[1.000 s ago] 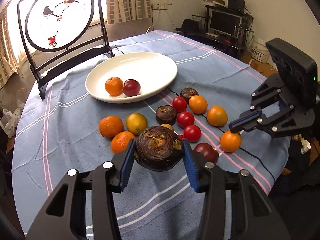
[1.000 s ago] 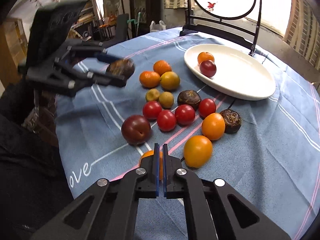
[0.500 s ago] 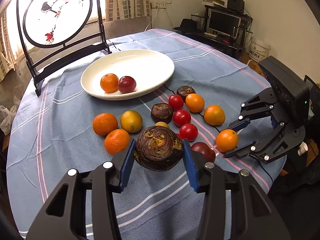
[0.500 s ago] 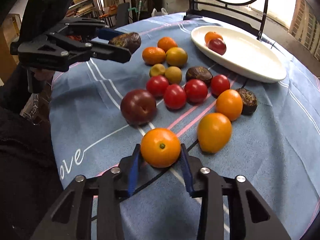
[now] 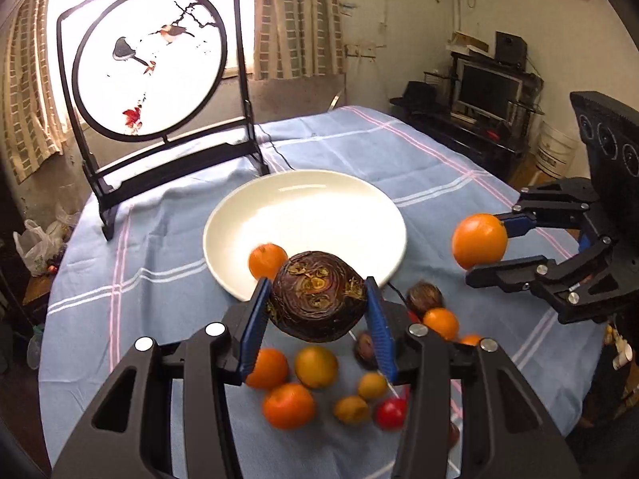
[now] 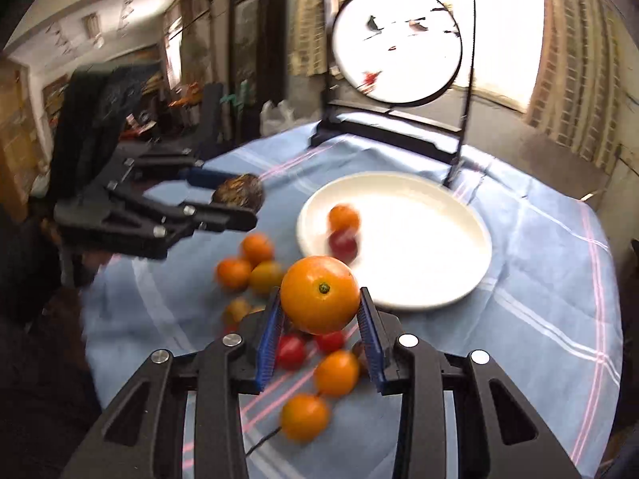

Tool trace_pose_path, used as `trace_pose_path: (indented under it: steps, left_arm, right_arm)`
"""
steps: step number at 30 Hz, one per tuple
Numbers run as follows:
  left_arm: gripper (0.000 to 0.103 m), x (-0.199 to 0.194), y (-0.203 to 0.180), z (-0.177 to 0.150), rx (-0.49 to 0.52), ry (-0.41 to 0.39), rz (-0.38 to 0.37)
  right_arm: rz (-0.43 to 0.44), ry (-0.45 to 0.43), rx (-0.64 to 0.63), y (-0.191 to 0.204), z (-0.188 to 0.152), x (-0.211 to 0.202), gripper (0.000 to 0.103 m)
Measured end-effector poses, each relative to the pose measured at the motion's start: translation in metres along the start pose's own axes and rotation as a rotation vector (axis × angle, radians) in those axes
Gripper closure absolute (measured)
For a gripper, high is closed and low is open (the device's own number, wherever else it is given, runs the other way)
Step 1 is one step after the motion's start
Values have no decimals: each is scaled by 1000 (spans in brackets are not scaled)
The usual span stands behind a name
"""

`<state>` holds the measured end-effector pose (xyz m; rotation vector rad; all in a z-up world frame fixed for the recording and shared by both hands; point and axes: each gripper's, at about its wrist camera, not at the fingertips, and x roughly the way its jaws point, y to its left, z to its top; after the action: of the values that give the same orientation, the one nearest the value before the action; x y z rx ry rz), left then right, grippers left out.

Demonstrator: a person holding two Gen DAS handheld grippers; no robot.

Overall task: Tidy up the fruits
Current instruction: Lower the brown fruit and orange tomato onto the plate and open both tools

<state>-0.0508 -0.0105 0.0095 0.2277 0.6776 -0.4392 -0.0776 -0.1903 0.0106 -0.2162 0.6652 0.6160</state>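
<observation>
**Both claws loaded, carrying fruit to the plate**

Counter (image 5: 167, 247) under a blue striped cloth; white plate (image 5: 319, 207) sits mid-counter, already holding a small orange fruit (image 6: 343, 217) and a red one (image 6: 342, 242) near its close rim. Loose fruit pile (image 5: 315, 379) lies on the cloth just in front of the plate.

Step in hand, as I judge it: transport and drop. To do it well, bring each claw over bare plate floor, clear of the two fruits already there, lower close to the surface before letting go so the round fruit doesn't roll off the rim. Release one at a time; the two claws are near each other.

Left claw (image 5: 317, 311): clamped on a dark brown wrinkled fruit (image 5: 317, 295), pads on both sides, raised off the cloth, pointing down-forward at the plate's near edge.

Right claw (image 6: 321, 315): gripping an orange round fruit (image 6: 319, 293), raised above the pile, angled down toward the plate; the left view shows it beside the plate, not over it.
</observation>
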Motion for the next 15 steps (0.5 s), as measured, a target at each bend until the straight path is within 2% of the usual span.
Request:
trace_pose_path:
  steps: [6, 11, 15]
  left_arm:
    - [58, 66, 3, 47, -43, 56, 114]
    - [58, 113, 5, 53, -35, 131, 148]
    - [58, 131, 9, 52, -43, 161, 168]
  right_arm:
    - [-44, 11, 111, -48, 34, 51, 66]
    - [-64, 64, 171, -72, 38, 92, 66]
    - [-63, 86, 181, -81, 40, 109, 66]
